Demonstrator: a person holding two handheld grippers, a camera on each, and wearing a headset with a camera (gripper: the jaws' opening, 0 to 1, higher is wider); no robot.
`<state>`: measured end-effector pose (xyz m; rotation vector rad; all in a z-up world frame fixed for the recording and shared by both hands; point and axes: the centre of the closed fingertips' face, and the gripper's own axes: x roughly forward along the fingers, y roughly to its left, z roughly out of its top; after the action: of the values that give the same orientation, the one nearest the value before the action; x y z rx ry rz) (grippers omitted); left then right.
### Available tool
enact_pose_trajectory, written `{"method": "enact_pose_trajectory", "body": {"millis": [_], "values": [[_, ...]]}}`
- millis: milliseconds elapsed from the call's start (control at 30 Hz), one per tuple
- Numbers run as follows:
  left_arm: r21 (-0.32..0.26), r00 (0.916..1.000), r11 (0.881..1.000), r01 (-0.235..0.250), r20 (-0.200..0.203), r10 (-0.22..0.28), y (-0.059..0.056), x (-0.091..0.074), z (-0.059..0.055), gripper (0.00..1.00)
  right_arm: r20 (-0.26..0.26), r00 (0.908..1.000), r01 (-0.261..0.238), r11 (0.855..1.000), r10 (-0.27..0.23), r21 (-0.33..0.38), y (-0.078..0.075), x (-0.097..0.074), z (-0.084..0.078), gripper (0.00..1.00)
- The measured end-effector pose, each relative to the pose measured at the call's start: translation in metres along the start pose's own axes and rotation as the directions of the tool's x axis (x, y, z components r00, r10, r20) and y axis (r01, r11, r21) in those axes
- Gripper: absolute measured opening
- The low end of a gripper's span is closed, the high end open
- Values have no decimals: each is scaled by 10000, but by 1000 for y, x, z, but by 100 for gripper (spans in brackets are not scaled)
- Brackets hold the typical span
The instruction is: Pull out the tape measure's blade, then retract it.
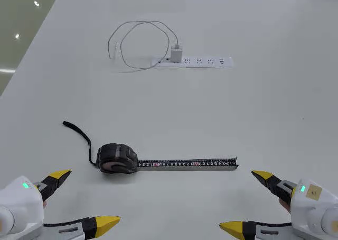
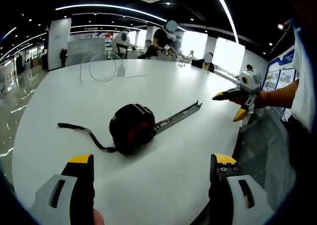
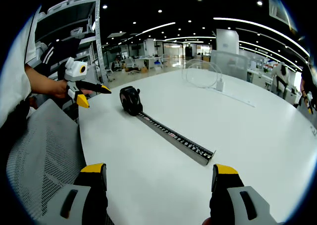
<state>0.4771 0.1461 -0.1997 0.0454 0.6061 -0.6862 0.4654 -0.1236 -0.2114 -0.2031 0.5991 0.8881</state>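
The left tool (image 1: 90, 196) hangs just above the surface (image 1: 264, 108) at the near left edge. Its 2 yellow-tipped jaws are spread wide, with nothing between them. The right tool (image 1: 237, 199) mirrors it at the near right, jaws equally wide apart and empty. In each gripper view the other tool shows off to the side, held by a hand, with its jaws parted.

Between the 2 tools, a little further out, the tape (image 1: 117, 158) lies on the surface. Its dark case is just ahead of the left tool and apart from it. The blade (image 1: 187, 163) is drawn out of the case and lies flat toward the right. It ends at its hook (image 1: 235, 163), just ahead of the right tool, and neither jaw touches it. A black strap (image 1: 79, 134) curves away from the left side of the case and lies loose on the surface.

Well beyond the tape, a white power strip (image 1: 203, 62) lies flat. A white charger (image 1: 176, 53) is plugged in at its left end. From it, a thin white cable (image 1: 137, 39) loops out to the left.
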Motion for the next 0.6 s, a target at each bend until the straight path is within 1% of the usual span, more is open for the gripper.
{"method": "enact_pose_trajectory", "body": {"millis": [100,233,367,600], "values": [[7,10000,10000,0,-77,0,2,4,2,96,22,10000,-5,10000,5,63,-3,1,1,86],[-34,10000,10000,-28,-79,27,5,8,5,95,45,10000,-8,9999,8,115,-5,2,1,86],[-67,10000,10000,16,-66,-16,4,14,8,95,18,10000,-3,10000,3,100,-8,2,2,86],[-112,10000,9999,48,-60,-49,4,23,10,95,7,9999,108,9999,-108,90,-17,0,2,86]]}}
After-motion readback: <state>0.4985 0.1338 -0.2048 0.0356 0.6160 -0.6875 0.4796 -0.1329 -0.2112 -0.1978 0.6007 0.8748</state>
